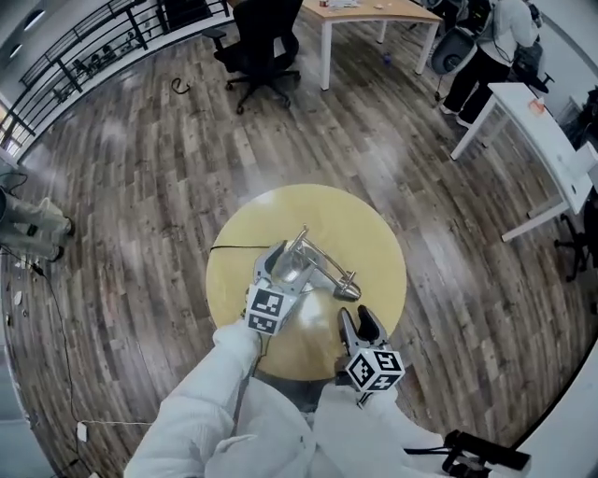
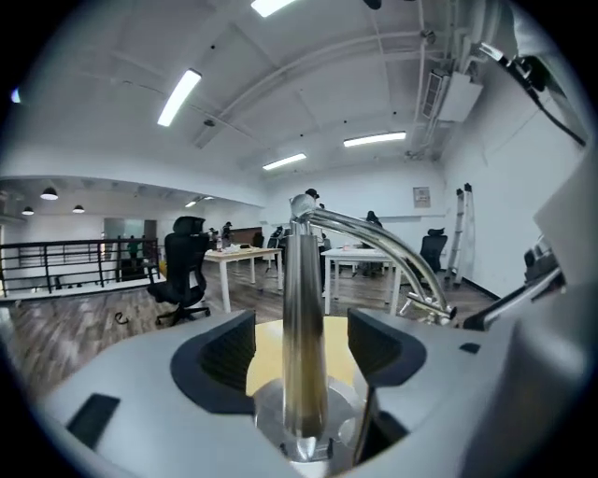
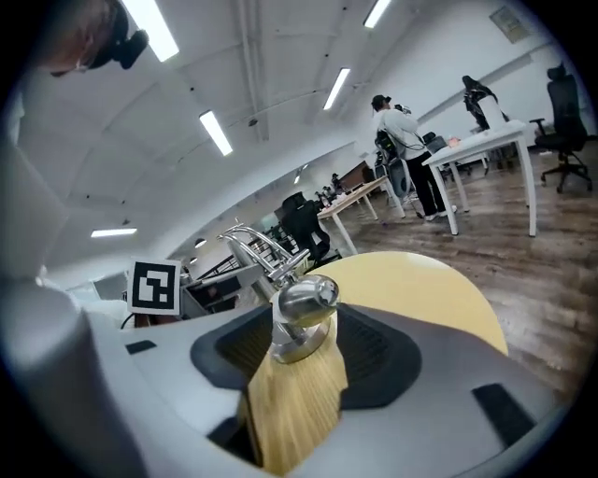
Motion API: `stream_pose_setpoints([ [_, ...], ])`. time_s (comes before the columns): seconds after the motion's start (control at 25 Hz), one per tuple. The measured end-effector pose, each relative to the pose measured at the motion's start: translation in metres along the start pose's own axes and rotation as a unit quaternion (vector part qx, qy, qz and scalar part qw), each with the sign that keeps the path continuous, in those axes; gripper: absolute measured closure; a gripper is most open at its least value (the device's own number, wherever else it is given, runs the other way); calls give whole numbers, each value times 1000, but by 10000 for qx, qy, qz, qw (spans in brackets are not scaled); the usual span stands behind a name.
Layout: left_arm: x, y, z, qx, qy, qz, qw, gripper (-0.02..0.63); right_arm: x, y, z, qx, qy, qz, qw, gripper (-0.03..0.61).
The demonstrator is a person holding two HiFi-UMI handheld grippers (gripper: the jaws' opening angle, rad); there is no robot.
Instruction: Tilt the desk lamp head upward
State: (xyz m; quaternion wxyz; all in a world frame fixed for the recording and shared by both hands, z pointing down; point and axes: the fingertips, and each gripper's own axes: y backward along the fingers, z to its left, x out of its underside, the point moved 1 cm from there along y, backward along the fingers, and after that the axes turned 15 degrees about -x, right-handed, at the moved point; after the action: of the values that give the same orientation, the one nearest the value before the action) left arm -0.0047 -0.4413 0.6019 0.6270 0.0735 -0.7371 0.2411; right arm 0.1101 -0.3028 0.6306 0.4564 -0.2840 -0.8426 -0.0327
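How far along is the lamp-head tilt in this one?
Done: nothing confirmable; whether the lamp head is tilted up yet is unclear. In hand: the left gripper straddles the lamp post and the right gripper straddles the lamp head, both with jaws apart, neither pressing. Left: probably grip and tilt, or simply withdraw.

**A:** Open-plan office, no question. A wood-plank floor runs wall to wall, and a black swivel chair sits by a desk with a wooden top and white legs.

**B:** There's a white desk on the right too, and a person stands at it. More chairs and desks line up further back.

**A:** Overhead, long strip lights cross a white ceiling.

**B:** A black railing borders the floor on the left. What looks like a ladder stands against the white wall.

**A:** And a round yellow table sits alone in the open middle, with a cable trailing across the planks nearby.
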Motion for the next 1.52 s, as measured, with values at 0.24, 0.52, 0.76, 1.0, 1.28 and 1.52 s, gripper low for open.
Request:
stream_pose_setpoints([
  [0.24, -10, -29, -8, 258, -572, -198, 9978, 447, -2, -29, -18, 3, -219, -195, 9996, 375],
  [0.52, -10, -31, -10, 594, -474, -236, 9968, 480, -4, -37, -23, -965, -27, 19, 9953, 363],
  [0.76, -9, -31, -11, 700, -453, -272, 9961, 482, -9, -49, -25, -2031, 671, 1014, 9716, 322],
  [1.0, -8, -33, -13, 665, -598, -237, 9957, 482, -11, -52, -23, -2281, 975, 1684, 9540, 336],
  [1.28, -8, -33, -13, 629, -649, -145, 9958, 482, -26, -36, -16, -1899, 1336, 1926, 9534, 336],
  [1.52, -5, -31, -11, 676, -739, -99, 9949, 482, -53, -16, 1, -1582, 1785, 2195, 9460, 337],
])
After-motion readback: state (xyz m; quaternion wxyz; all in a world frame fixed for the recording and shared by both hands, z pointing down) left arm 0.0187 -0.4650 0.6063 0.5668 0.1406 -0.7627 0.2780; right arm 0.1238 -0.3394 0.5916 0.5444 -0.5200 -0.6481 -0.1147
